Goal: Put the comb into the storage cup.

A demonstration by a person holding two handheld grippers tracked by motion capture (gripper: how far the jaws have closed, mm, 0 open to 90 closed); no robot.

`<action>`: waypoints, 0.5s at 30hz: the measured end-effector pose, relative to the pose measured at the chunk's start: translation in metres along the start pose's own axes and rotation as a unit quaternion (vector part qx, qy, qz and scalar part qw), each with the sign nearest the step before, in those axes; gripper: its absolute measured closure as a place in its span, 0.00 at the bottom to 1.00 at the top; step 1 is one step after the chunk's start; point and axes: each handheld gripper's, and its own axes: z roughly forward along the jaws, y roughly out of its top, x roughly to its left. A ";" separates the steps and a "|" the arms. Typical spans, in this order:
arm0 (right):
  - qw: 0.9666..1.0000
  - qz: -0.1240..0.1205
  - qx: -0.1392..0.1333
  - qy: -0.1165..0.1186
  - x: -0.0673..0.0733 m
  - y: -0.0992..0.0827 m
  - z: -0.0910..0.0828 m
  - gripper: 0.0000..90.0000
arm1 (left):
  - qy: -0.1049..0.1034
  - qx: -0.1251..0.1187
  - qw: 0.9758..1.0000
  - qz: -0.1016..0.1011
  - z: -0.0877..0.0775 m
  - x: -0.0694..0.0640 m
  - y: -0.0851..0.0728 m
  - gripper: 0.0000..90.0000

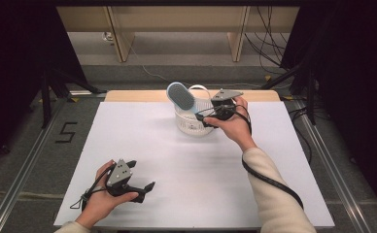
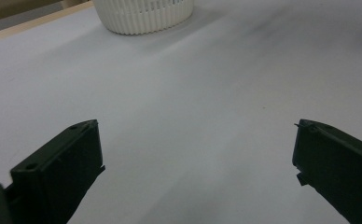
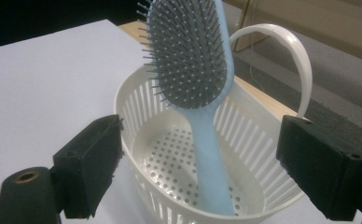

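hairbrush (image 3: pixel 193 70) stands in basket (image 3: pixel 137 100), handle down.

Setting reads as a lab or recording studio, not a home. A white board (image 1: pixel 196 170) lies as work surface on a wooden table (image 1: pixel 128 95), well beyond the left gripper's jaws as seen from above. Black curtains (image 1: pixel 16 73) close both sides. Metal floor rails (image 1: pixel 26 165) run along the grey carpet, with a taped numeral "5" (image 1: pixel 66 132) beside the left one. Loose cables (image 1: pixel 269 43) hang and trail at the far right, near black stand legs (image 1: pixel 293 73). Plain wooden furniture legs (image 1: pixel 121 39) stand behind.
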 end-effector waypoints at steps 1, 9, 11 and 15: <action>1.000 -0.001 0.000 -0.001 0.000 0.000 -0.001 0.17 | 0.000 0.000 1.000 0.000 0.000 0.000 0.000 0.01; 1.000 0.002 -0.002 0.006 0.003 -0.007 -0.009 0.17 | 0.001 0.000 1.000 0.000 0.000 0.000 0.000 0.01; 1.000 0.001 0.000 0.005 0.005 -0.010 -0.012 0.17 | 0.000 0.001 1.000 0.000 0.000 0.000 0.000 0.01; 1.000 0.000 -0.005 0.004 0.007 -0.017 -0.018 0.17 | 0.001 0.001 1.000 0.000 0.000 0.000 0.000 0.01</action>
